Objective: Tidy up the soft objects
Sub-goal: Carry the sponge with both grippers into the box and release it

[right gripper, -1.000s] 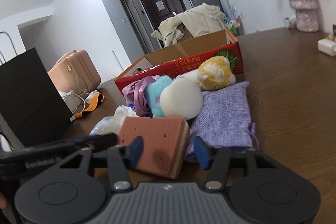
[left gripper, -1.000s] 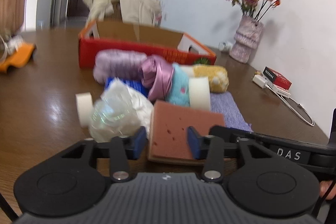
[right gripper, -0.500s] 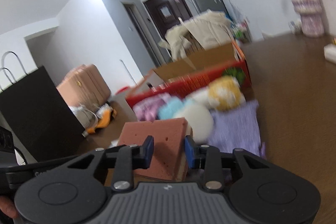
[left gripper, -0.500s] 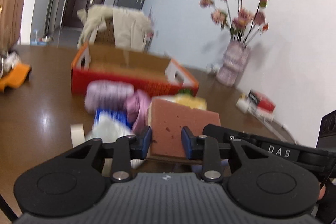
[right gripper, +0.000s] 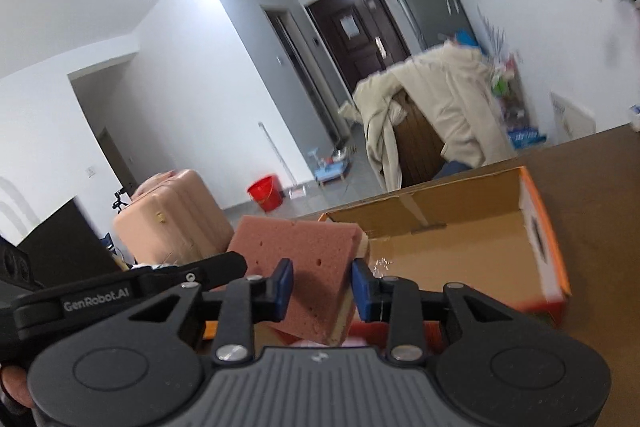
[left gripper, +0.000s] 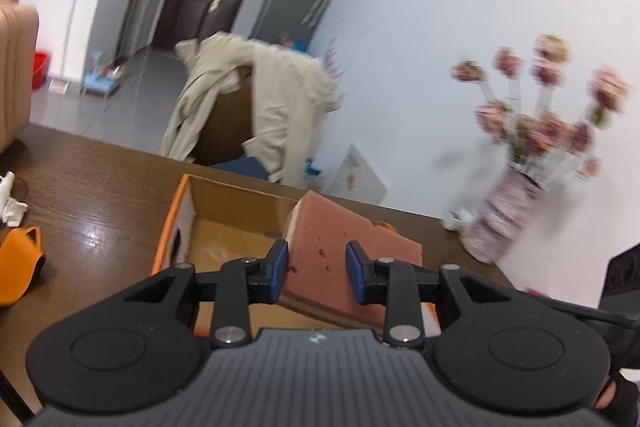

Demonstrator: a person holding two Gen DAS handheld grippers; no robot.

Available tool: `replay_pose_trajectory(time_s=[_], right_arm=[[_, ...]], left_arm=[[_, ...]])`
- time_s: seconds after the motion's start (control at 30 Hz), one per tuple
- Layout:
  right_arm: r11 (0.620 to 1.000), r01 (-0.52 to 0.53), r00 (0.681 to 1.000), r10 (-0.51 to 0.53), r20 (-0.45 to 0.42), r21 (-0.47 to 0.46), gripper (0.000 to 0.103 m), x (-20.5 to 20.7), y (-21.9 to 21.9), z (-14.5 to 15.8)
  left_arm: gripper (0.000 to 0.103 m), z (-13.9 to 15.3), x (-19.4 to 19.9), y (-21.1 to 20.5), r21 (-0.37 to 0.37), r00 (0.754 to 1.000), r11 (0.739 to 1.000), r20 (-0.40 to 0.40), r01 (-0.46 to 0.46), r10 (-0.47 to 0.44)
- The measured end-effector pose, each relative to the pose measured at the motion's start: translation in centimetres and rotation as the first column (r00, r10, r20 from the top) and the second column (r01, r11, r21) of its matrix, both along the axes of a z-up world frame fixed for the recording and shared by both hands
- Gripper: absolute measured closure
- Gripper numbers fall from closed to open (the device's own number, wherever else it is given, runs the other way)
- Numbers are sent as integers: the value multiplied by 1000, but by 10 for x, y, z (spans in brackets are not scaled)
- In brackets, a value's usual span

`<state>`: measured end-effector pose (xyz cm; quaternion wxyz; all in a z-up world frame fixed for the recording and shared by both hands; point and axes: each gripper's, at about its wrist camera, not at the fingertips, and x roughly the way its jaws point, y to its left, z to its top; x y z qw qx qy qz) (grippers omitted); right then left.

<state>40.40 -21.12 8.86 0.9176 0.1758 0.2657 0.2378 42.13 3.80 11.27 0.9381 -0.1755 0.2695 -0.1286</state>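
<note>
A pink sponge block hangs in the air over the near edge of an open cardboard box with orange-red sides. Both grippers hold the block. My left gripper is shut on it, blue pads pressing its two sides. In the right wrist view the same sponge sits tilted between the pads of my right gripper, also shut on it. The box lies just beyond and to the right there, with a bare cardboard floor. The other soft objects are out of view.
A vase of pink flowers stands on the brown table at the right. An orange object lies at the table's left. Behind the table are a chair draped with a beige coat, a pink suitcase and a red bucket.
The right gripper closed on the sponge. Both grippers lifted it off the table and carried it forward to the box. The pile of soft objects dropped out of view.
</note>
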Motion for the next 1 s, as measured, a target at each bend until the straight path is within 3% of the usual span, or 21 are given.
replay_pose_trajectory(time_s=[0.13,0.2,0.43,0.53,0.73,0.83,1.0], right_arm=[[1000,-2,995,2,-105,2,71,94,15,-12],[1000,0,985,0,-171,-4,71,140,23,-28],[998,24,949,-42,-314,-61,71,244,54,-92],[999,21,931,-35,-363,-43,71,259,59,-109],[997,10,938,-37,-345,-80,71,255,69,-111],[996,15,945,-44,-324,-90,71,242,66,-97],[991,25,967,-58,-249,-134,64,208,47,-51]], left_arm=[[72,-32,87,18,-30,991,998,-126,-47,43],[74,-52,123,22,-5,979,997,-188,-76,74],[69,-93,179,25,112,959,989,-257,-93,120],[62,-95,179,26,130,960,988,-253,-87,118],[59,-78,163,24,156,971,984,-209,-83,115],[57,-60,144,26,178,976,981,-183,-81,114],[42,-19,100,28,244,987,965,-101,-94,122]])
